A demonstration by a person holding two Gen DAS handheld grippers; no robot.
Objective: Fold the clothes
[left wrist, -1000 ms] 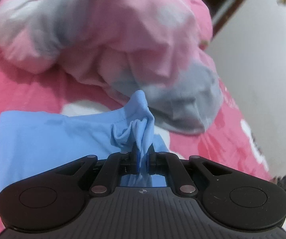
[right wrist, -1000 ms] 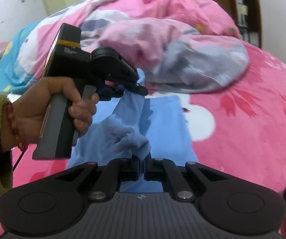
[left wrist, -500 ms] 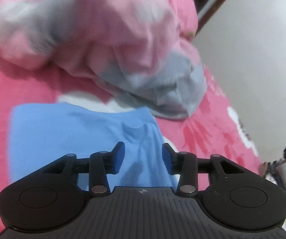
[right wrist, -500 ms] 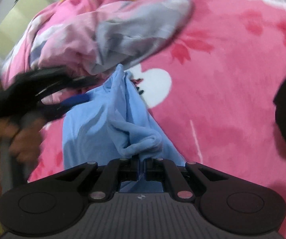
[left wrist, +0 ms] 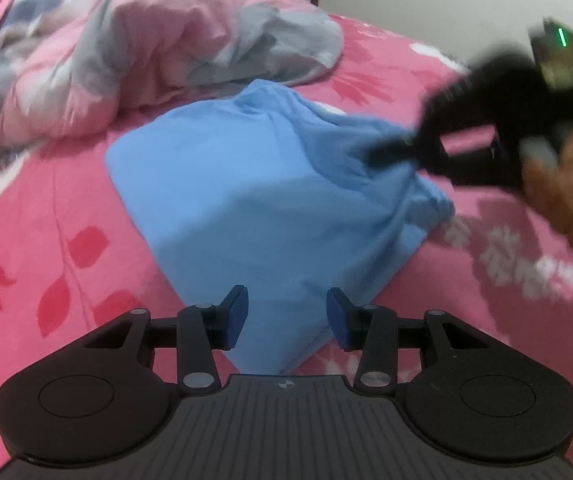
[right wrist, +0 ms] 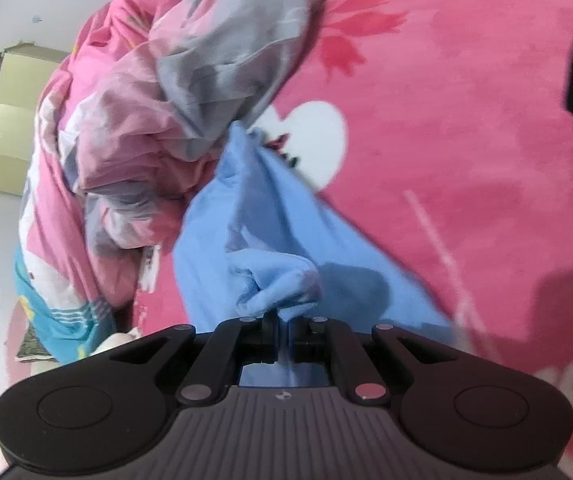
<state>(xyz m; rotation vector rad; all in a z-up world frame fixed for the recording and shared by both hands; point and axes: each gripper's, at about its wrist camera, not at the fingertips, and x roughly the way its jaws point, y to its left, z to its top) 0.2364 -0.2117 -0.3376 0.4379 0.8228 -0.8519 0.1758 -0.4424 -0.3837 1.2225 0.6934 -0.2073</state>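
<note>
Left wrist view: the left claw (left wrist: 287, 317) hovers spread wide over the light blue cotton garment (left wrist: 270, 208) on the pink floral bed (left wrist: 46, 240); the right claw (right wrist: 282, 326), far right, pinches a bunched fold.

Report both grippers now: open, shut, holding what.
Left gripper: open, holding nothing, blue cloth lying below it.
Right gripper: shut on a bunched fold of the blue cloth.
</note>
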